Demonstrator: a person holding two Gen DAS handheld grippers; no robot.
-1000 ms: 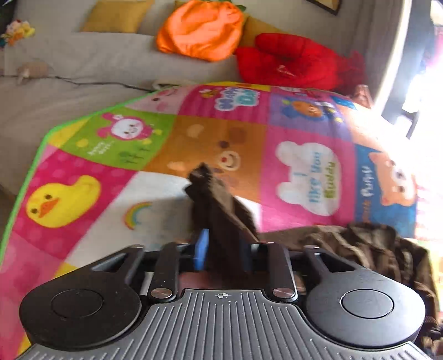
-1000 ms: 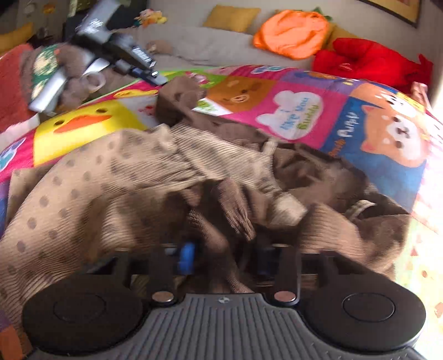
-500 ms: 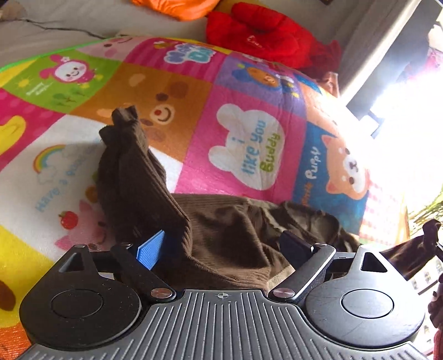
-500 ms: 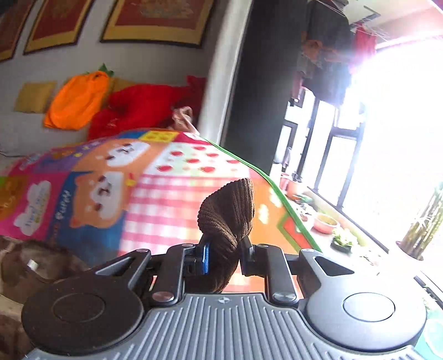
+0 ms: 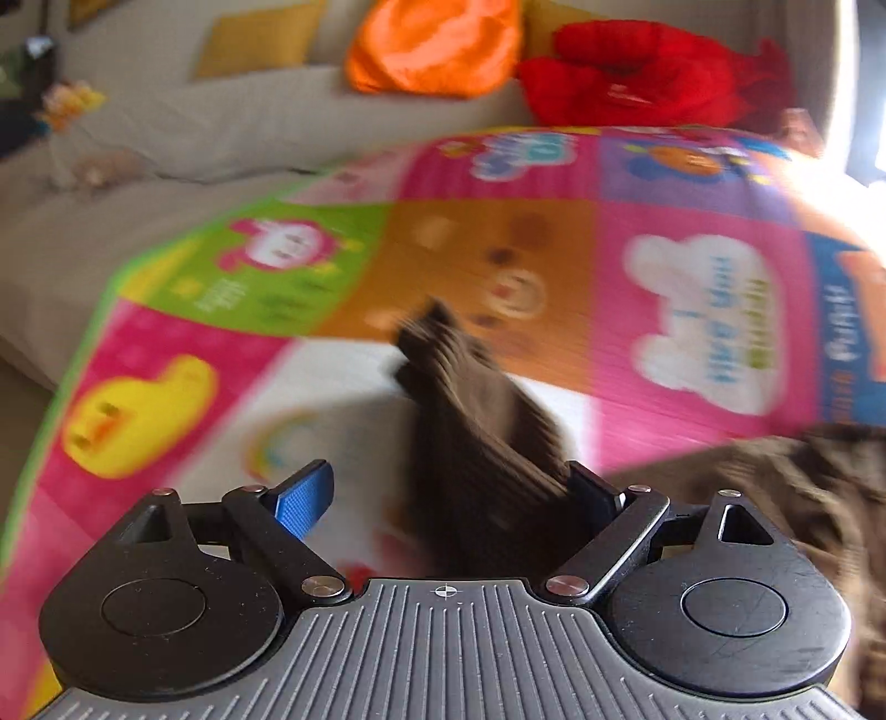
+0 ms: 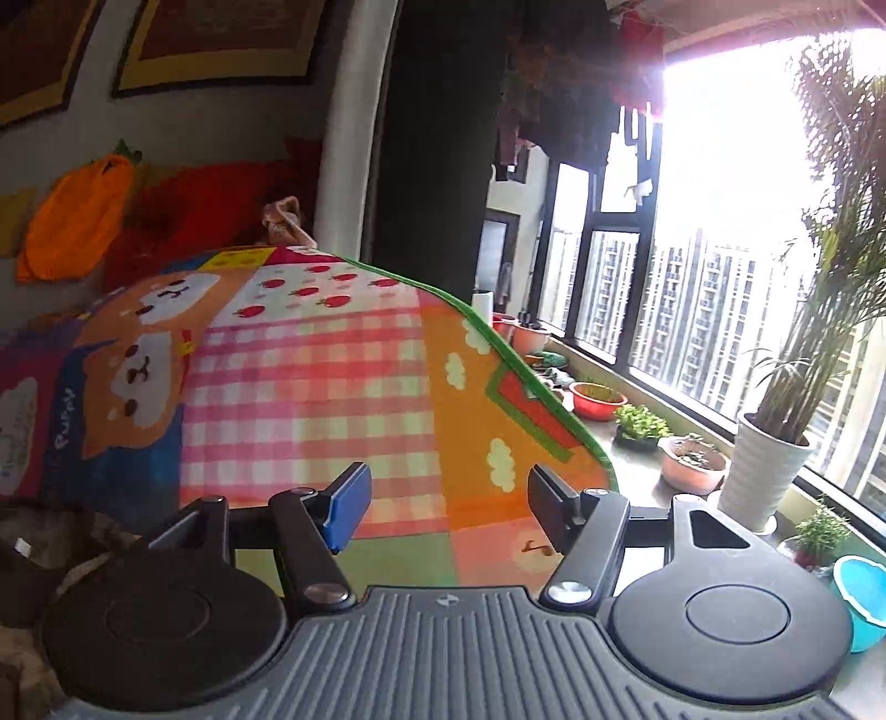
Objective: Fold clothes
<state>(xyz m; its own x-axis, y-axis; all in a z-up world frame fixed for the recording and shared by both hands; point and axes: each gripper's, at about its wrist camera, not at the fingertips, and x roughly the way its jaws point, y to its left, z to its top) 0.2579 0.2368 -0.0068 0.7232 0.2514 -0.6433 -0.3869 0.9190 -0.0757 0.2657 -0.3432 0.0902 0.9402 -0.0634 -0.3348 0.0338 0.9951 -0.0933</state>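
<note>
A dark brown ribbed garment (image 5: 476, 443) lies on the colourful play mat (image 5: 692, 310), one end sticking up. My left gripper (image 5: 448, 490) is open wide around it. The cloth leans against the right finger, and the blue pad (image 5: 302, 498) stands apart from it. More of the brown cloth (image 5: 803, 471) is bunched at the right. In the right wrist view my right gripper (image 6: 448, 507) hangs over the mat's checked corner (image 6: 310, 387), its jaws opening with nothing between them. A bit of the brown garment (image 6: 44, 531) shows at the lower left.
A grey sofa (image 5: 194, 138) behind the mat holds an orange cushion (image 5: 437, 44), a red plush (image 5: 637, 72) and a yellow cushion (image 5: 255, 39). Right of the mat's green edge (image 6: 531, 376) a window ledge carries plant pots (image 6: 692, 465), a tall white pot (image 6: 764, 471) and a blue bowl (image 6: 864, 598).
My left jaws opened and let go of the brown cloth end. My right gripper swung towards the window with a brown cuff, then opened, and the cuff is gone from its jaws.
</note>
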